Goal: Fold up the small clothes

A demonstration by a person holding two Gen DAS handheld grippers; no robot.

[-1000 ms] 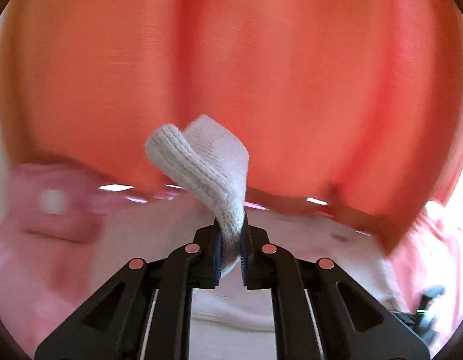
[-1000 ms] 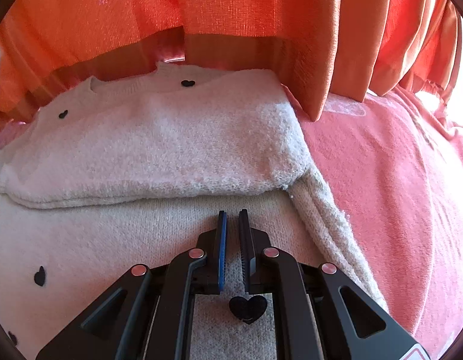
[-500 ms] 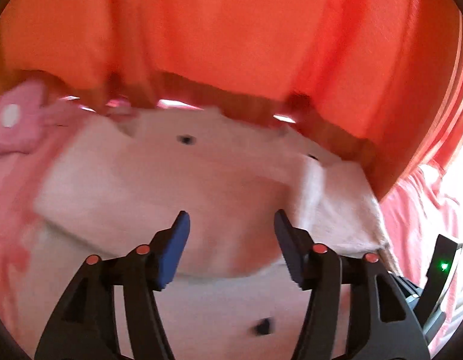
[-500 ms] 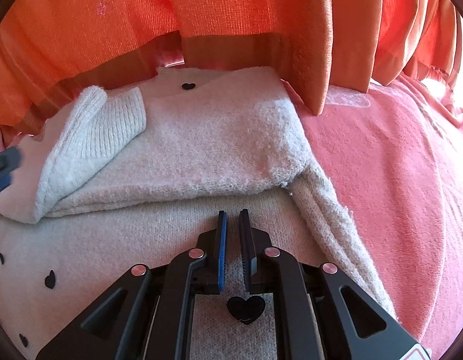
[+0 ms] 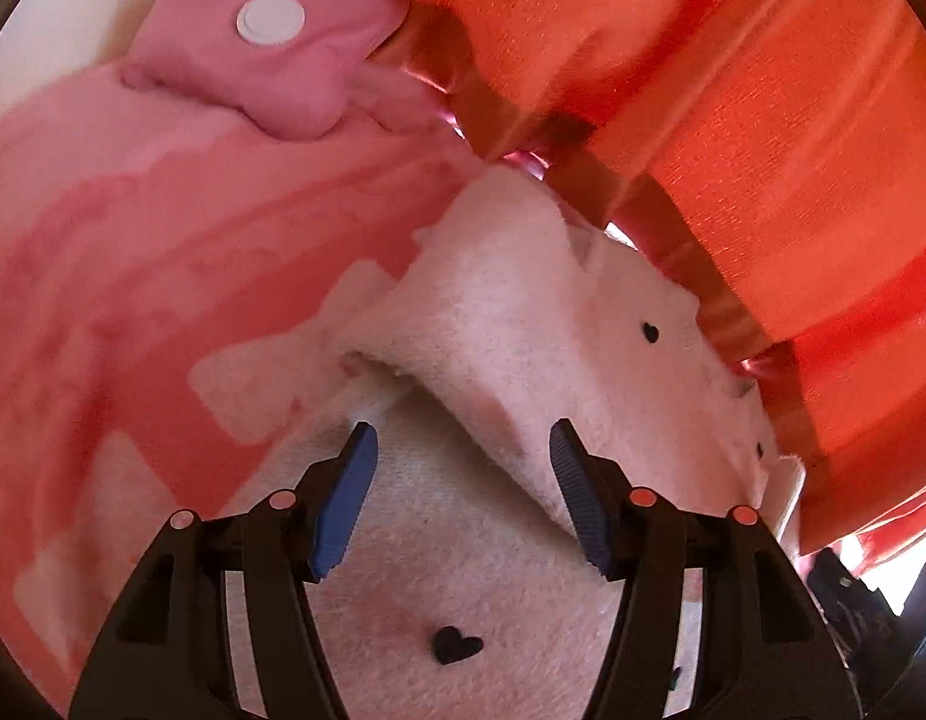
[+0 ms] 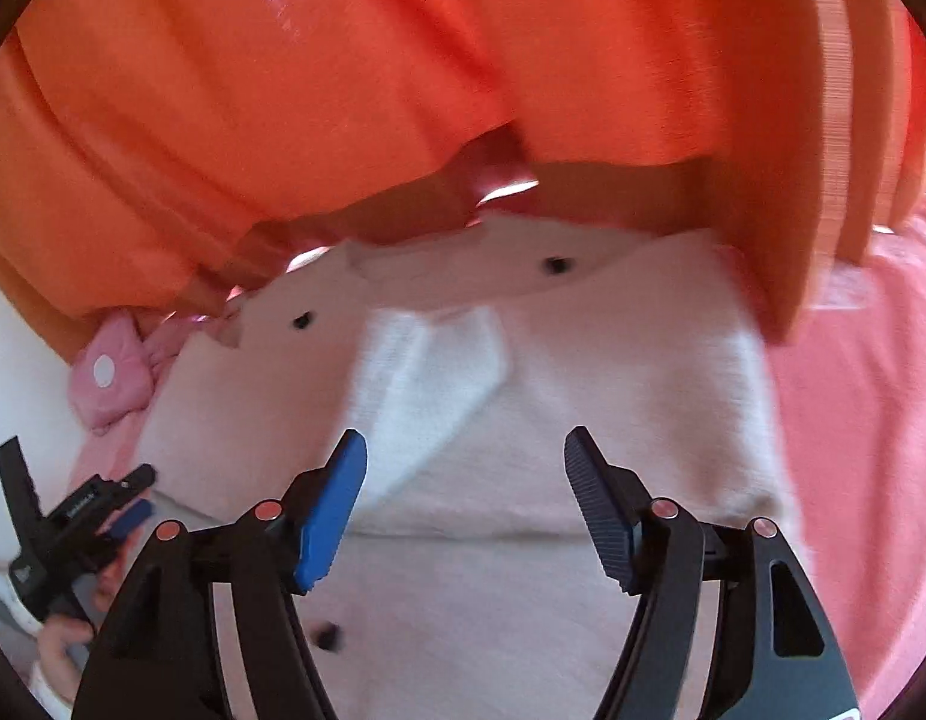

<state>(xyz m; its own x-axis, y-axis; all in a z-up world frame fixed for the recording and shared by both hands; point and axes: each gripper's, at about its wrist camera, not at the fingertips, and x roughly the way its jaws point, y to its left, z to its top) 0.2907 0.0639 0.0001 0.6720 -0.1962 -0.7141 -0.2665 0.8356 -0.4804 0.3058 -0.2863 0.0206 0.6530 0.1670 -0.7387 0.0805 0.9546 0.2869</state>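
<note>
A small cream knit sweater with black hearts lies flat on a pink blanket, both sleeves folded across its chest. The ribbed cuff of the left sleeve lies on top at the middle. My right gripper is open and empty above the sweater's lower body. My left gripper is open and empty over the sweater's left shoulder fold; it also shows in the right wrist view at the far left.
An orange curtain hangs just behind the sweater's collar and brushes the blanket. A pink stuffed toy with a white dot lies at the back left. The pink blanket spreads out to the left and right.
My left gripper let go of the sleeve cuff, opened and drew back to the left. My right gripper opened from shut and lifted off the sweater.
</note>
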